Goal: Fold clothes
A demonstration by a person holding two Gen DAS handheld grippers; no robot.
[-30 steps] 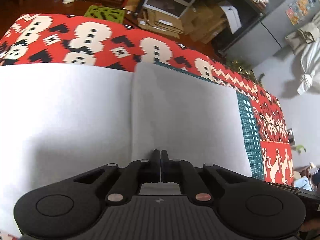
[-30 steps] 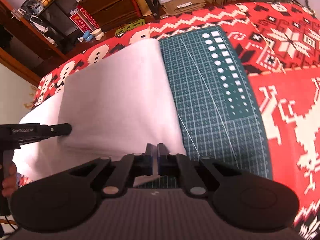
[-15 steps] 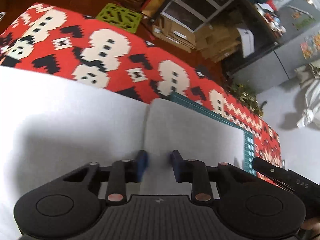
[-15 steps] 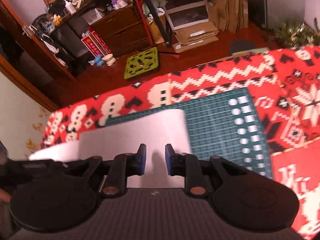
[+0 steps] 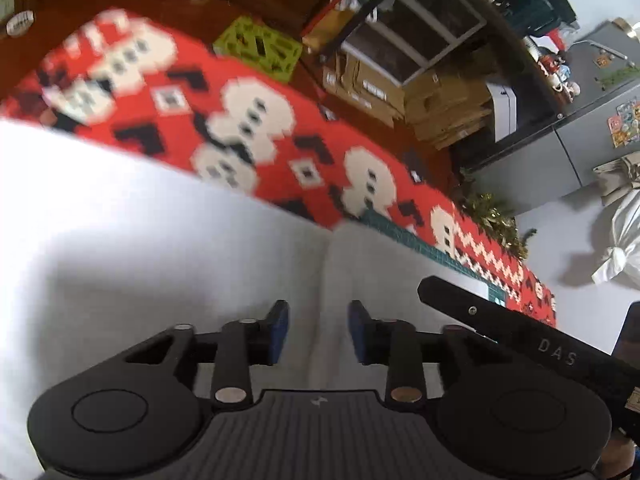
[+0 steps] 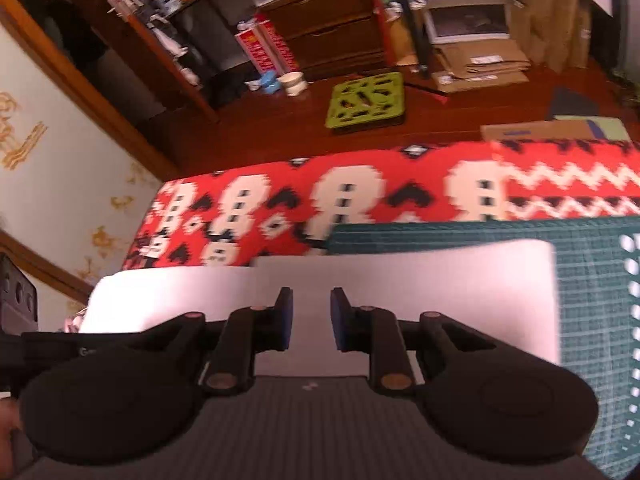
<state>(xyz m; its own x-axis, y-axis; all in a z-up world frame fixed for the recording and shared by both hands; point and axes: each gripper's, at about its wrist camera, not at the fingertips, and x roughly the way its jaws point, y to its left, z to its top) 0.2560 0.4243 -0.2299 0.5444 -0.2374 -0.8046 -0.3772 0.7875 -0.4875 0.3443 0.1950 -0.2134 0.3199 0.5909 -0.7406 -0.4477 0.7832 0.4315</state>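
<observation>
Fingers [image 5: 280, 330] of both grippers parted, empty, above folded white garment [image 6: 400, 280] on cutting mat [image 6: 592, 280].

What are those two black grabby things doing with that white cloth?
A person is folding a white garment on a table with a red patterned cloth and a green cutting mat. One side is already folded over. The left gripper and right gripper are both open above the fabric, holding nothing.
</observation>
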